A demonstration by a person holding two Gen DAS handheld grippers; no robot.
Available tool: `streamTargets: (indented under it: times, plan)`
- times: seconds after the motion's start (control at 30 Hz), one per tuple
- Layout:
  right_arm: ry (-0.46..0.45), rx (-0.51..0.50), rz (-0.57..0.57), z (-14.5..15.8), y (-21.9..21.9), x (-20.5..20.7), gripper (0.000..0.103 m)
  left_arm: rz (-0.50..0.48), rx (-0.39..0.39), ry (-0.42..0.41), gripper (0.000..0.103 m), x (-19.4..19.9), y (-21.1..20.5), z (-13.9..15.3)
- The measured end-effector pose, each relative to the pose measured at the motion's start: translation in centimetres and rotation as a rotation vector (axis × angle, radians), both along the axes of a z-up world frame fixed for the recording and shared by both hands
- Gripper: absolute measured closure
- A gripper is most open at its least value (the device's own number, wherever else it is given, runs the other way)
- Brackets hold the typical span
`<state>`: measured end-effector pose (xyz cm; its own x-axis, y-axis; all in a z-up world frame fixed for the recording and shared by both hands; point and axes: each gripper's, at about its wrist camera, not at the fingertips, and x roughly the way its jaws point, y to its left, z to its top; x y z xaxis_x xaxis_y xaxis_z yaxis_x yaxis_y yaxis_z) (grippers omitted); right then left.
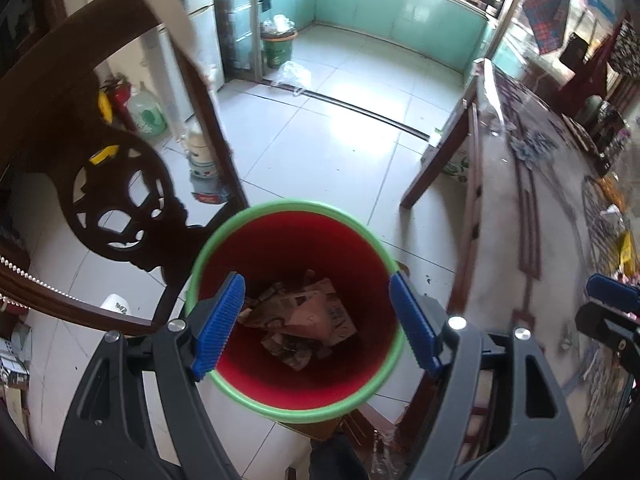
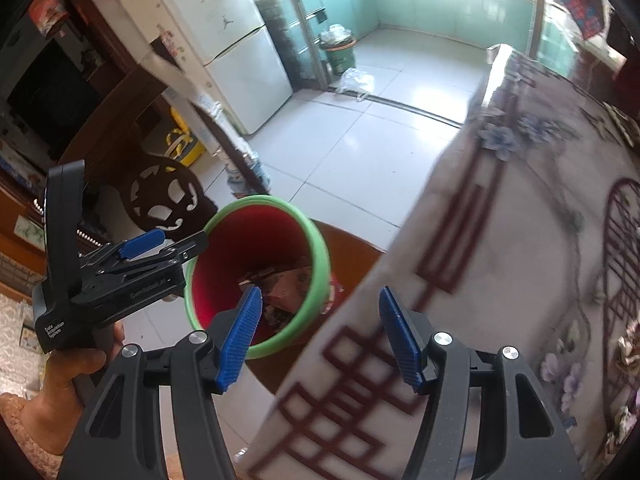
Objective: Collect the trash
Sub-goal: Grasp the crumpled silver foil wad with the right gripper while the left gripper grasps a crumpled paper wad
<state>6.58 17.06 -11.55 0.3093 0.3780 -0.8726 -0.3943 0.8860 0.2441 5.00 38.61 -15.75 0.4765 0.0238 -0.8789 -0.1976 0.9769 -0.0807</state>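
— Two tongs checked. Your left tongs (image 1: pixel 316 322) stand apart above the red bin (image 1: pixel 294 406), nothing between the pads. Your right tongs (image 2: pixel 320 336) stand apart too, empty, over the worktop (image 2: pixel 500 280) edge.

— And the trash?

— Crumpled paper and cardboard scraps (image 1: pixel 298 322) lie at the bottom of the bin; that much you have collected. The bin sits just beside the worktop. Wrappers (image 1: pixel 624 248) show blurred on the worktop's far side; I judge those remain for you.
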Motion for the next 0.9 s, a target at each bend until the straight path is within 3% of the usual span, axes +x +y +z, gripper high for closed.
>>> streamTargets:
  times: [0.23,0.5,0.9]
  plan:
    - [-0.012,0.024,-0.098,0.4,-7.1,-0.7,0.044,-0.093,0.015,-0.026,0.030,0.5,-6.7,1.5]
    - [-0.034,0.027,-0.197,1.3,-18.7,-2.3,0.044,-0.193,0.003,-0.029,0.030,0.5,-17.1,2.4]
    - [-0.002,-0.046,-0.395,0.0,-38.2,-4.9,0.043,-0.447,-0.126,-0.005,0.030,1.7,-40.1,1.4]
